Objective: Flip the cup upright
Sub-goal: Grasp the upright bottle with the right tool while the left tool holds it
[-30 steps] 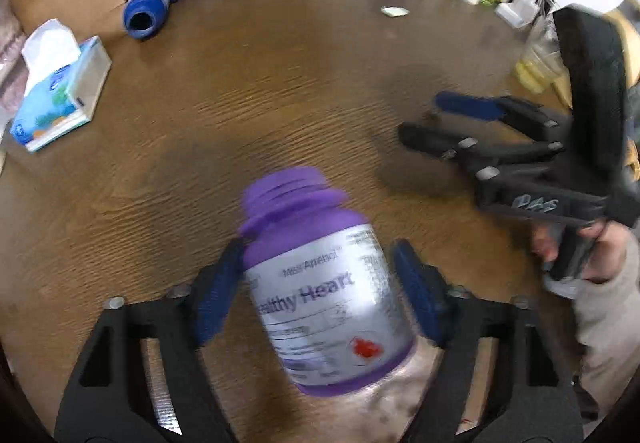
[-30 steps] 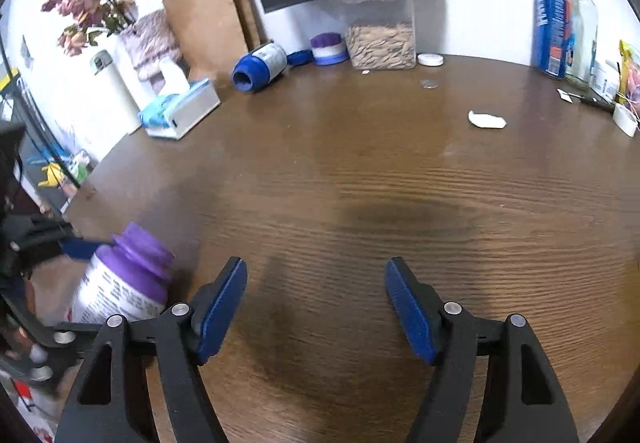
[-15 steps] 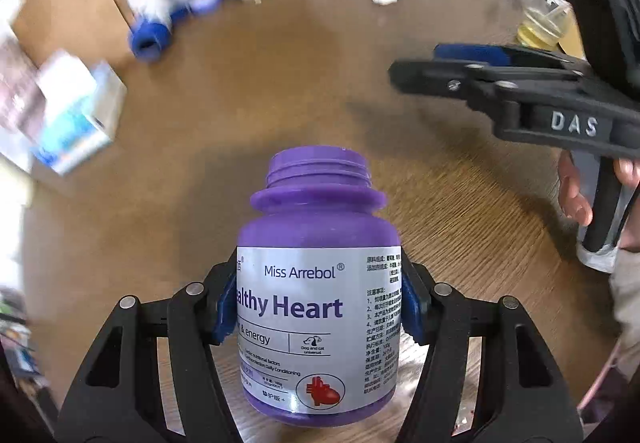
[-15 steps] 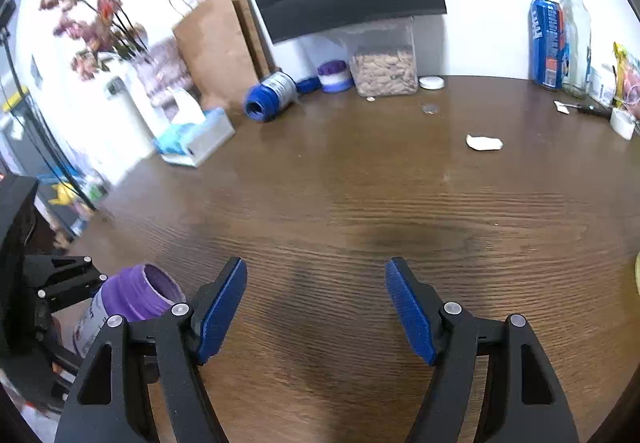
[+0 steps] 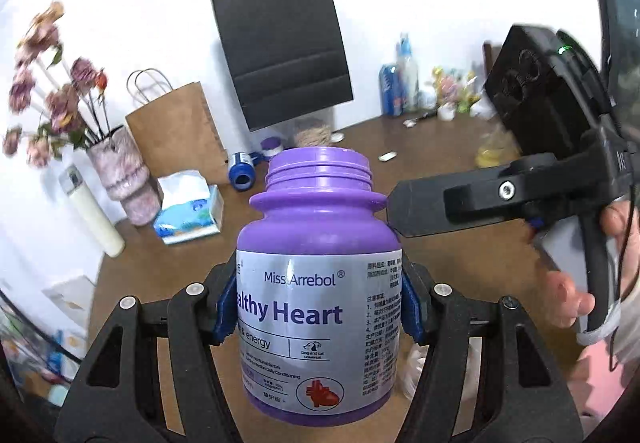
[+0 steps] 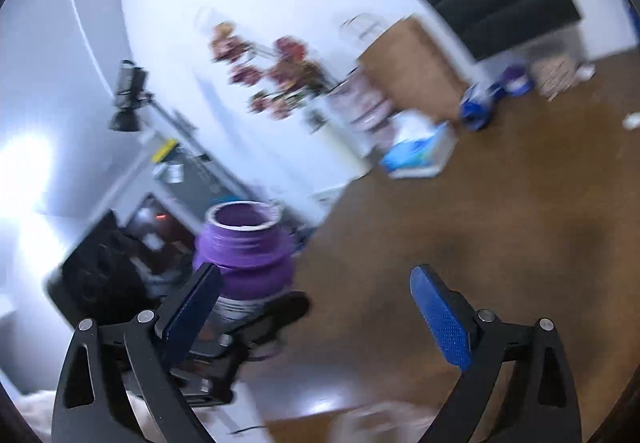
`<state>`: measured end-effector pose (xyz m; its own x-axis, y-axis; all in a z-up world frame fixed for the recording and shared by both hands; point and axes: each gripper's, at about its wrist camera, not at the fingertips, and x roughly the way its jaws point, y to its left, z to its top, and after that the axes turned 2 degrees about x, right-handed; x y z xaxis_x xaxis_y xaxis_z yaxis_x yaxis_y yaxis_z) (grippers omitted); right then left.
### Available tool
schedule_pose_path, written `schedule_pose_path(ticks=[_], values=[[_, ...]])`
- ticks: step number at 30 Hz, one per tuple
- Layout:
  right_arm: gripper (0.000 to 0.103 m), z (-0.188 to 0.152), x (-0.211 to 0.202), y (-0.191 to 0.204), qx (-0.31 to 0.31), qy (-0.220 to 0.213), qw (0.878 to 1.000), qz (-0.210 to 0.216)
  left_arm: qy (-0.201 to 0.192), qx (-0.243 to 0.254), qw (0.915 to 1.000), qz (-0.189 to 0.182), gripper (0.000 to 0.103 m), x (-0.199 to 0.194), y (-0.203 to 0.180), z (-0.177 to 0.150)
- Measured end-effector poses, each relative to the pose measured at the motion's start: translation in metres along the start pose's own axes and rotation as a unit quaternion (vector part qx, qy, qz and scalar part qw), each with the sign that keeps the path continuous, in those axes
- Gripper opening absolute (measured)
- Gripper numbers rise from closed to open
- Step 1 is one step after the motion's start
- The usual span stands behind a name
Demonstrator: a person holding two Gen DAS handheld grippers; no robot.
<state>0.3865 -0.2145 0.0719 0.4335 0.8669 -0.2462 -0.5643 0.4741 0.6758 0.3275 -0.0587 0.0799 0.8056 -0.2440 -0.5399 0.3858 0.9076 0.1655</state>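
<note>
left tool [image 5: 318, 307]: black frame, blue pads, silver screws | right tool [image 6: 316, 317]: same

The left wrist view looks level along its own fingers across the brown table [image 5: 328, 171] toward the far wall, with the purple bottle [image 5: 320, 291] filling the near centre and the right gripper [image 5: 404, 215] entering from the right. The right wrist view is tilted and blurred, facing left and far over the same table [image 6: 480, 235]. Both share the bottle [image 6: 244, 255], tissue box [image 5: 188, 211] [image 6: 420, 155], flower vase [image 5: 120, 179] and brown paper bag [image 5: 176, 131].
</note>
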Motion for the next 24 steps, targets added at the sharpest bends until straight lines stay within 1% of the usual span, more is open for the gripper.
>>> schedule_pose_path(ticks=[2, 4, 5, 7, 9, 10, 11, 12, 14, 16, 17, 18, 19, 20, 21, 22, 23, 24], values=[[0.098, -0.011, 0.005, 0.013, 0.006, 0.01, 1.0, 0.01, -0.02, -0.005, 0.9997, -0.015, 0.059, -0.018, 0.0, -0.016], [0.098, -0.026, 0.014, 0.031, -0.001, 0.031, 0.999, 0.02, -0.028, -0.002, 0.9993, -0.025, 0.059, -0.025, 0.0, -0.024], [0.098, -0.035, 0.02, 0.042, -0.009, 0.04, 0.999, 0.017, -0.036, -0.006, 0.9989, -0.03, 0.059, -0.034, -0.002, -0.032], [0.098, -0.048, 0.032, 0.052, -0.014, 0.063, 0.998, 0.007, -0.058, -0.014, 0.9972, -0.045, 0.059, -0.046, -0.003, -0.043], [0.097, -0.06, 0.041, 0.062, -0.015, 0.075, 0.997, -0.001, -0.073, -0.019, 0.9956, -0.055, 0.059, -0.056, -0.002, -0.05], [0.092, -0.065, 0.043, 0.066, -0.016, 0.078, 0.997, -0.001, -0.079, -0.023, 0.995, -0.057, 0.059, -0.057, 0.0, -0.053], [0.077, -0.07, 0.044, 0.07, -0.016, 0.078, 0.997, 0.006, -0.081, -0.033, 0.9944, -0.058, 0.059, -0.061, 0.001, -0.06], [0.068, -0.073, 0.045, 0.074, -0.017, 0.08, 0.996, 0.021, -0.081, -0.044, 0.9936, -0.064, 0.06, -0.061, 0.003, -0.063], [0.068, -0.081, 0.044, 0.084, -0.033, 0.076, 0.997, -0.003, -0.084, -0.07, 0.9904, -0.084, 0.06, -0.065, 0.008, -0.072], [0.067, -0.093, 0.043, 0.099, -0.064, 0.07, 0.995, -0.018, -0.104, -0.076, 0.9884, -0.081, 0.06, -0.076, 0.005, -0.08], [0.067, -0.1, 0.041, 0.11, -0.094, 0.061, 0.993, -0.041, -0.116, -0.071, 0.9876, -0.078, 0.063, -0.081, 0.003, -0.084], [0.067, -0.105, 0.041, 0.119, -0.128, 0.053, 0.987, -0.079, -0.124, -0.056, 0.988, -0.073, 0.067, -0.084, -0.002, -0.089], [0.067, -0.109, 0.042, 0.126, -0.165, 0.046, 0.978, -0.122, -0.126, -0.047, 0.9881, -0.075, 0.067, -0.085, -0.004, -0.092], [0.067, -0.117, 0.044, 0.135, -0.208, 0.042, 0.964, -0.163, -0.129, -0.043, 0.9873, -0.082, 0.063, -0.084, -0.007, -0.096], [0.067, -0.125, 0.047, 0.141, -0.243, 0.042, 0.951, -0.187, -0.135, -0.049, 0.9863, -0.081, 0.06, -0.084, -0.007, -0.099], [0.067, -0.131, 0.048, 0.145, -0.267, 0.039, 0.942, -0.199, -0.141, -0.053, 0.9853, -0.081, 0.06, -0.082, -0.007, -0.102], [0.068, -0.133, 0.048, 0.144, -0.278, 0.035, 0.938, -0.203, -0.15, -0.054, 0.9842, -0.077, 0.06, -0.08, -0.007, -0.106], [0.068, -0.133, 0.05, 0.141, -0.286, 0.038, 0.936, -0.203, -0.151, -0.059, 0.984, -0.073, 0.06, -0.077, -0.007, -0.108]])
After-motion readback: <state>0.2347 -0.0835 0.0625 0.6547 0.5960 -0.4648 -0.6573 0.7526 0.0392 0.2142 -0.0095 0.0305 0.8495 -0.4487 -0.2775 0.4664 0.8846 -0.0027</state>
